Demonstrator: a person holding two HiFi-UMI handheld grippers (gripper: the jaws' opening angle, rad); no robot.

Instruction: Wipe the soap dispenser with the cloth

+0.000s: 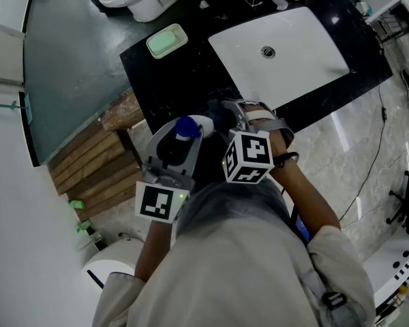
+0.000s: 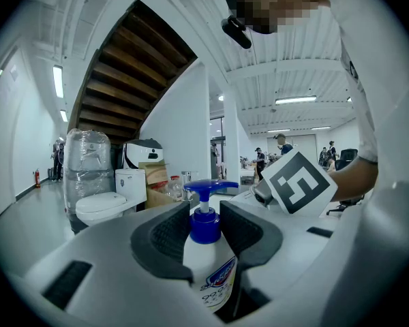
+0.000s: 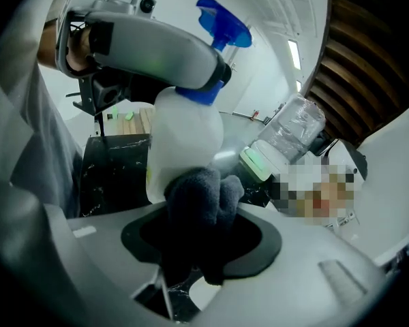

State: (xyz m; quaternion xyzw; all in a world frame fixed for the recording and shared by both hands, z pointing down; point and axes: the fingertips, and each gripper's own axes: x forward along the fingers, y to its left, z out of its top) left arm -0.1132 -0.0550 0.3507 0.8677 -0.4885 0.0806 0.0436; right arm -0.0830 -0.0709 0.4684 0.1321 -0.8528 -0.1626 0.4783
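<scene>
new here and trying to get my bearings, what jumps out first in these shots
The left gripper is clamped on a white soap dispenser with a blue pump, held at the near edge of the black counter. The right gripper pinches a dark cloth against the bottle's side.

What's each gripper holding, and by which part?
Left gripper holds the soap dispenser by its neck under the pump; right gripper pinches the cloth by its lower end.
</scene>
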